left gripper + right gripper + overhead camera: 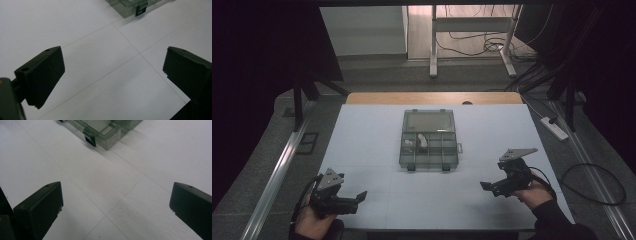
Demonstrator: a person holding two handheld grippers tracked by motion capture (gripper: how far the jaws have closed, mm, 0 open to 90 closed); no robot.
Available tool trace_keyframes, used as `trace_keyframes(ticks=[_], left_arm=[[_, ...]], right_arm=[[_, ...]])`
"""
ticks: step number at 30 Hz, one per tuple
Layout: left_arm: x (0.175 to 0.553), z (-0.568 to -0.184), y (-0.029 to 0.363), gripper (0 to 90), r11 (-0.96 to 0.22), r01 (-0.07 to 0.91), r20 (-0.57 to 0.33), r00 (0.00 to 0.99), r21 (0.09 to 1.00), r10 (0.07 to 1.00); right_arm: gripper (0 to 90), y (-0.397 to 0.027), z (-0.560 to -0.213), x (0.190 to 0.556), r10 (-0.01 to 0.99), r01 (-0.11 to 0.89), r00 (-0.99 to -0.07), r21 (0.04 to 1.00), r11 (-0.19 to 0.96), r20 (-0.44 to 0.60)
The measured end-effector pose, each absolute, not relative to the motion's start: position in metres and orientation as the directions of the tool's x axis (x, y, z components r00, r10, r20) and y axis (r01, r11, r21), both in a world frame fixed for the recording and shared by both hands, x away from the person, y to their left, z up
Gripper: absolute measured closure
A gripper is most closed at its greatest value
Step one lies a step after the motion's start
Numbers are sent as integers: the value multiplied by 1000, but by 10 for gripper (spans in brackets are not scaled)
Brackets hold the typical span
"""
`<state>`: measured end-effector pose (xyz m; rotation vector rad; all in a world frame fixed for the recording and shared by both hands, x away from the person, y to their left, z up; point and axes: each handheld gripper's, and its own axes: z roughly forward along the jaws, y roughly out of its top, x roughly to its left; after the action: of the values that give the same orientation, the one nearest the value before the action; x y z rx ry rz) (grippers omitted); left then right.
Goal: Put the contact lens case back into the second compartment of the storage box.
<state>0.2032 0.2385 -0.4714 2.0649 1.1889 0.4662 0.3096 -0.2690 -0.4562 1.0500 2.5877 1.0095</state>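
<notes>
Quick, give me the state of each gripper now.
Left gripper: open, holding nothing.
Right gripper: open, holding nothing.

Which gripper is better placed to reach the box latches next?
Right, narrowly. Both the left gripper and right gripper sit open near the table's front edge, apart from the box. The right gripper's jaws lie farther up the table, and its own view shows a latch larger and nearer.

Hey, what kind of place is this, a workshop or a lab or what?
Probably a lab or recording workspace, not a home. A white-covered table stands between dark curtains. Loose cables and a power strip lie on the floor beyond it. A clear compartment box sits centred between the left claw and right claw.
</notes>
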Motion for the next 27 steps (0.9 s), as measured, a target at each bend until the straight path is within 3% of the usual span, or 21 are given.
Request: trace_keyframes(ticks=[27], left_arm=[[203,-471,239,39,-330,608,-35,509,722,860]], right_arm=[[0,-326,-453,277,790,631,-607,656,414,86]])
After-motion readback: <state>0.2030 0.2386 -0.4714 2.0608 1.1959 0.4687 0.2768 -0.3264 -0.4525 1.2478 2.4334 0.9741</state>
